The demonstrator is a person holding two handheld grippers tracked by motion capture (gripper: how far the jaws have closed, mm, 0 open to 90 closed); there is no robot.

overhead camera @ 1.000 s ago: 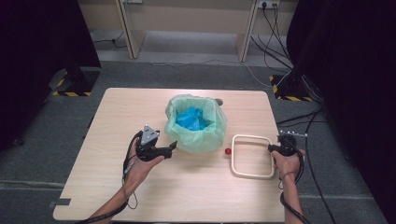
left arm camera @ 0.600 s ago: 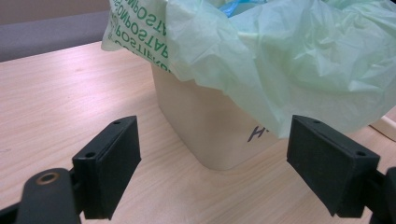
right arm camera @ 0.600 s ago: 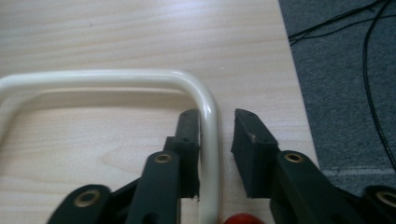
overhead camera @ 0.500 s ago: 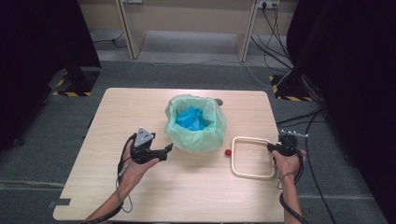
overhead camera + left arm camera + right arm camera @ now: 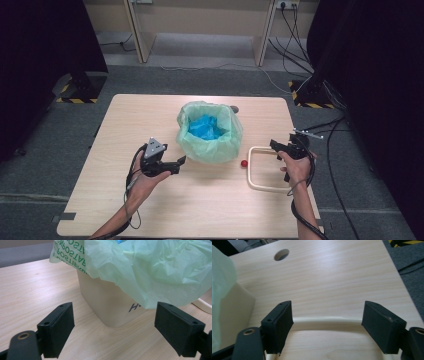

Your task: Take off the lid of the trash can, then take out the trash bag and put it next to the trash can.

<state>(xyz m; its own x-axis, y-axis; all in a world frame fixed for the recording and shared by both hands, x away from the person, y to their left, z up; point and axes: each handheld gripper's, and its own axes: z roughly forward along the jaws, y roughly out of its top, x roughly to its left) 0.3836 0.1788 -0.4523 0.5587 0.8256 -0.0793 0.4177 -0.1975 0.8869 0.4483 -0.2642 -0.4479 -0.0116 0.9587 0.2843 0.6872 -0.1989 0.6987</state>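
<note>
A pale wood-grain table (image 5: 150, 125) fills the middle of the high view, standing on grey carpet with black curtains down both edges, pale furniture legs at the top, cables and yellow-black striped bases in the upper right, and a round cable hole (image 5: 281, 254) in the tabletop seen at the upper left of the right gripper view. At the table's centre stands a cream bin (image 5: 110, 302) lined with a green bag (image 5: 210, 132) holding something blue; right of it lie a small red ball (image 5: 244, 163) and a cream frame (image 5: 260, 170). The right gripper (image 5: 278, 146), at centre right, has just been opening its jaws, which stand wide over the frame's bar without pressing it, while the left gripper (image 5: 179, 162), lower left of the bin, gapes wide and empty.
</note>
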